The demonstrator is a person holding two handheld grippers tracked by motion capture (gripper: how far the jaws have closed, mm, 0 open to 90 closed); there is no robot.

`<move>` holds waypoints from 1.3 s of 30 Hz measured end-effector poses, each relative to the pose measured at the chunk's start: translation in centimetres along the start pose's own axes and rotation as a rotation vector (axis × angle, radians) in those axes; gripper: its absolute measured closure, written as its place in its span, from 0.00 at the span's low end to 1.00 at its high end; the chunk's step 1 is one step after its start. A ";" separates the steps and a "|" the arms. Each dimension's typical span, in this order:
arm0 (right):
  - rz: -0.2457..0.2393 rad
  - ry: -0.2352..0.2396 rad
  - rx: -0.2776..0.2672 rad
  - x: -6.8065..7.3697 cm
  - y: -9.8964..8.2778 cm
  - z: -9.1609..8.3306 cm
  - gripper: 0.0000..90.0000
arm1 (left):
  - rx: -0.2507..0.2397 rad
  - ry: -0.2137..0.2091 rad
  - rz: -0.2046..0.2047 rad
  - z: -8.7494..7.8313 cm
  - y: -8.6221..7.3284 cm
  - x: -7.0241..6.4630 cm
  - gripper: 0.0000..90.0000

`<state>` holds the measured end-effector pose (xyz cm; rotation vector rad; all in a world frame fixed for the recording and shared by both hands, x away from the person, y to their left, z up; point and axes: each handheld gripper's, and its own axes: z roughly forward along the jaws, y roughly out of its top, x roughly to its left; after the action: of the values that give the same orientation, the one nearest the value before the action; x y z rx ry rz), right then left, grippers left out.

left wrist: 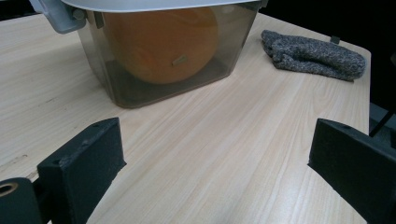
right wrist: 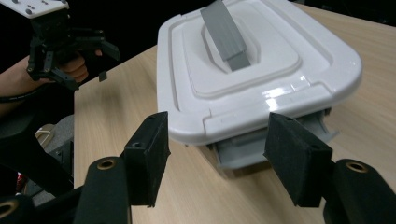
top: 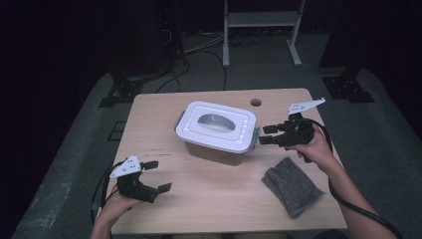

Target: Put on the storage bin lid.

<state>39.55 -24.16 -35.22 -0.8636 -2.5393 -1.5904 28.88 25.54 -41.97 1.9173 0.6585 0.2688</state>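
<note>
Right gripper lines up on the storage box's side latch

At the left the left gripper (top: 158,176) rests low over the counter (top: 209,194), fingers spread and empty. At mid-counter sits the lidded plastic storage box (top: 217,131), an orange round thing (left wrist: 161,44) inside it. The right gripper (top: 269,135) hovers at the box's right end, fingers spread either side of the grey latch (right wrist: 243,151), touching nothing. To its right a grey cloth (top: 292,186) lies apart. This looks like the unlatching step; next the fingers must hook under the latch and flip it up.
</note>
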 end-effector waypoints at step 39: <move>0.134 -0.045 -0.003 -1.1 -8.6 -2.2 0.39 | 0.001 0.003 -0.008 0.0 -0.1 0.1 0.03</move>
<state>35.96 -29.26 -41.58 -1.0577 -2.4497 -1.5530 28.89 25.61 -42.11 1.9150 0.6683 0.2667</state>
